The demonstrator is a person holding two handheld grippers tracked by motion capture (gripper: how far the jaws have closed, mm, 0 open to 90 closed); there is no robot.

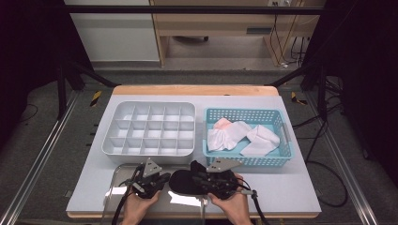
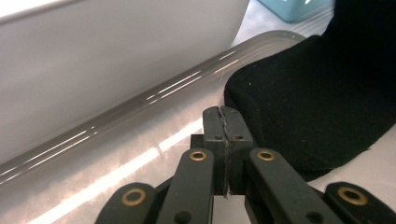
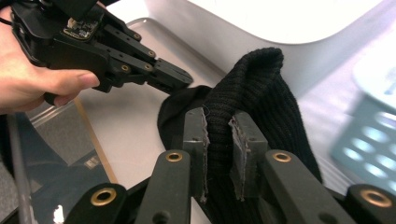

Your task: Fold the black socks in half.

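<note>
Left gripper (image 1: pixel 162 179) is resting low over a clear tray (image 1: pixel 115 187) at the counter's (image 1: pixel 291 187) near edge, jaws pressed together on nothing, tips just beside the sock's (image 1: pixel 183 183) left edge. This placement is likely bracing or readying for a fold. The sock, black and ribbed, is lying on the tray in front of the grey organizer (image 1: pixel 149 128). Right gripper (image 1: pixel 201 178) is pinching a raised ridge of the sock (image 3: pixel 243 88) between its jaws, apparently lifting it clear for handling. Further right, the blue basket (image 1: pixel 281 161) is holding white and pink cloths (image 1: pixel 234 133), presumably waiting their turn. The sock's right part is hidden under the right gripper. The tray's outline is hard to trace through glare. Whether the sock is single or paired cannot be determined.
</note>
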